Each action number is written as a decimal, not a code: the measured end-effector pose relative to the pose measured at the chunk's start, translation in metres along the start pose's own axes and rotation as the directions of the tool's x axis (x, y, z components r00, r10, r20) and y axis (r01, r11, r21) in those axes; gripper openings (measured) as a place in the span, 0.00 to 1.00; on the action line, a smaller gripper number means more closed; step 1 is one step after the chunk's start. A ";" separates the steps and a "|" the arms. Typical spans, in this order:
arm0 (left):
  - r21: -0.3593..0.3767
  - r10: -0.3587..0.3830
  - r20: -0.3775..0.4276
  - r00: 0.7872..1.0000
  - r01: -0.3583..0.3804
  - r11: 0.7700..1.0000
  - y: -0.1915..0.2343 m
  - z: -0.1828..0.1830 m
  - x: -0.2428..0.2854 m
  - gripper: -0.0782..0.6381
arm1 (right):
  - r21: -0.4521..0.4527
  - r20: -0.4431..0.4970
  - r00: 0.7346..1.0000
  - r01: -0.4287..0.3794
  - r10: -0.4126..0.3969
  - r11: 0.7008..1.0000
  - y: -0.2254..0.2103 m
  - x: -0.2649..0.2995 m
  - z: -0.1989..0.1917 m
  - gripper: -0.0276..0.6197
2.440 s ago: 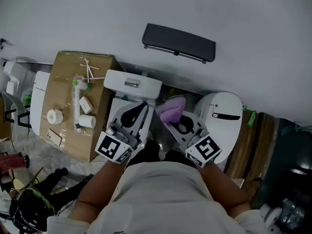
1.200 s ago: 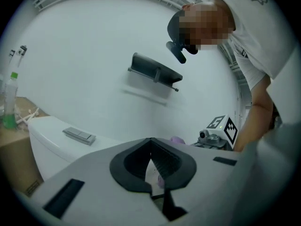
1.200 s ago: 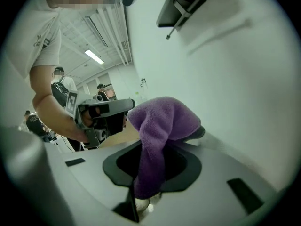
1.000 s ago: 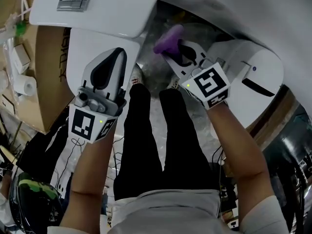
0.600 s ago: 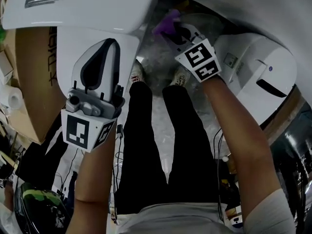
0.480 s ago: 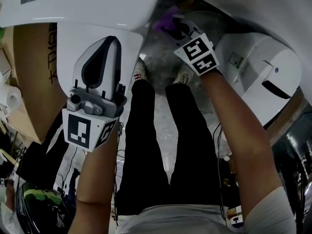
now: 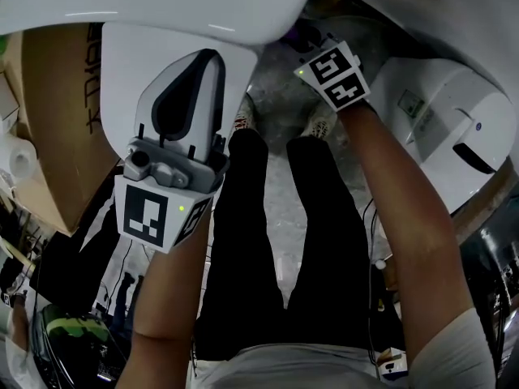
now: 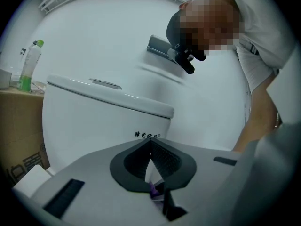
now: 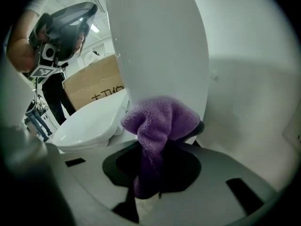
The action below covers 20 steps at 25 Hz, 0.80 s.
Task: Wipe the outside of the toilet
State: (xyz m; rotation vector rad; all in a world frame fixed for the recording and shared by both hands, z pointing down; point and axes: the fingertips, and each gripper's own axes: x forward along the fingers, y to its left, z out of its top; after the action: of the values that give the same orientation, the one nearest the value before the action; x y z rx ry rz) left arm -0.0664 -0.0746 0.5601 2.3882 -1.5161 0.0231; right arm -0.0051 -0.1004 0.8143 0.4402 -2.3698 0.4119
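White toilet [image 7: 122, 63], lid down; purple cloth [image 9: 160, 117] against its tank.

From my feed the toilet is glossy white, and its tank fills the head view from 10 to 1 o'clock. In the right gripper view the tank's side rises toward 12 o'clock and the closed lid lies at 8 o'clock. The fleecy cloth sits dead centre there, bunched and folded, pinched in the right gripper [image 9: 157, 147], with its upper lobe pushed up against the tank's lower side.
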 end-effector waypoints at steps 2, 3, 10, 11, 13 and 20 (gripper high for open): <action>-0.037 0.001 0.010 1.000 0.000 0.999 -0.001 0.006 0.000 0.12 | 0.004 0.002 1.000 0.001 -0.001 1.000 0.000 -0.003 0.006 0.18; -0.054 0.001 0.016 1.000 0.000 0.999 -0.001 0.010 -0.002 0.12 | 0.006 0.008 1.000 0.006 -0.007 1.000 0.001 -0.007 0.011 0.18; -0.060 -0.019 0.036 0.999 0.021 0.998 -0.011 0.050 -0.006 0.12 | -0.056 0.096 0.995 0.044 -0.038 0.997 0.018 -0.069 0.078 0.18; -0.059 -0.021 0.039 0.999 0.023 0.998 -0.013 0.057 -0.007 0.12 | -0.069 0.112 0.993 0.044 -0.036 0.997 0.022 -0.080 0.090 0.18; -0.055 -0.028 0.046 0.999 0.030 0.998 -0.018 0.068 -0.007 0.12 | -0.097 0.146 0.989 0.046 -0.031 0.994 0.028 -0.103 0.116 0.18; -0.052 -0.074 0.031 0.997 0.075 0.996 -0.041 0.095 -0.005 0.12 | -0.165 0.256 0.966 0.073 -0.029 0.984 0.042 -0.177 0.193 0.18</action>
State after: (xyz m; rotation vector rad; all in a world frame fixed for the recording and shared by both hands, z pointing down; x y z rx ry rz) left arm -0.0470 -0.0797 0.4583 2.4109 -1.4212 -0.0682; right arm -0.0064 -0.1056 0.5488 0.4961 -2.6077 0.1277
